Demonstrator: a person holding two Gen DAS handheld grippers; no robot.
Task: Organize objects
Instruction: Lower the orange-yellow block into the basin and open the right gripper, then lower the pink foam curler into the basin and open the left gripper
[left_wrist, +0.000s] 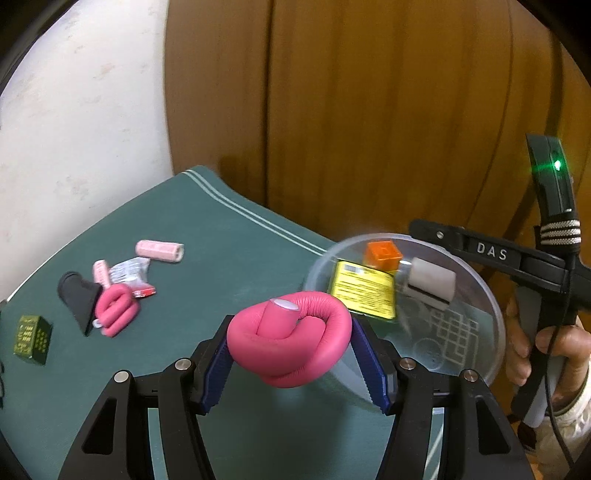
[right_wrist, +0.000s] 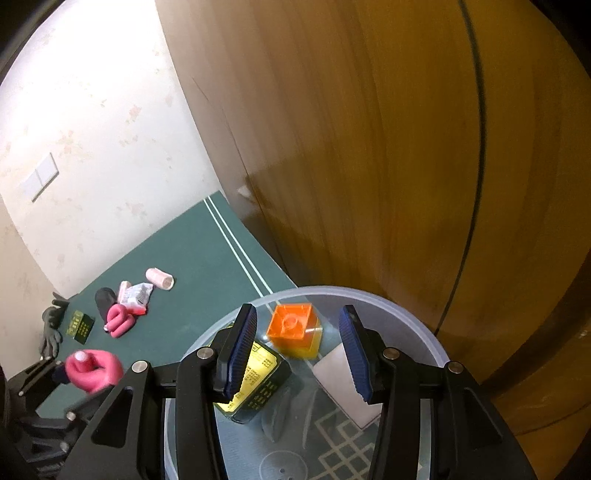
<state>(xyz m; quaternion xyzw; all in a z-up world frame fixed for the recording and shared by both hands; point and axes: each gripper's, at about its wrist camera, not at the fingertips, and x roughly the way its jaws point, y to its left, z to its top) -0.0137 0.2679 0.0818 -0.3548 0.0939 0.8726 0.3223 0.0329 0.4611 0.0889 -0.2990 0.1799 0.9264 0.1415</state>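
Pink knotted tube (left_wrist: 290, 338) clamped between the blue pads of the left gripper (left_wrist: 291, 354), lifted off the green surface (left_wrist: 229, 258); white end cap faces up. In the right wrist view the same knot (right_wrist: 94, 371) shows low at left, blurred, in that gripper.

Just right of the left fingers: clear round container (left_wrist: 476, 295), rim nearly touching the knot's right side. Inside it a yellow labelled box (left_wrist: 364, 291), an orange block (left_wrist: 382, 254) and a white-grey roll (left_wrist: 430, 282), all toward the far side. Nothing sits between the knot and the container rim.

Right gripper (right_wrist: 299, 354) hangs directly over the container (right_wrist: 406, 314), fingers wide apart, gripping nothing. Between and beyond its fingers lies the orange block (right_wrist: 295, 328); the yellow box (right_wrist: 258, 380) is under the left finger, the white piece (right_wrist: 340, 384) under the right finger. From the left wrist view that tool is seen at far right, held by a hand (left_wrist: 554, 350).

Far left of the left fingers, a loose cluster on the surface: second pink knotted tube (left_wrist: 116, 310) touching a black wedge (left_wrist: 79, 295), a crumpled white-red wrapper (left_wrist: 131, 275), a small pink pack (left_wrist: 100, 272), a pink roll (left_wrist: 159, 251) beyond them, and a dark green printed box (left_wrist: 32, 339) apart at the edge. A grey glove (right_wrist: 51, 328) lies at the surface's left edge in the right view.

Wood panelling (left_wrist: 369, 110) behind.
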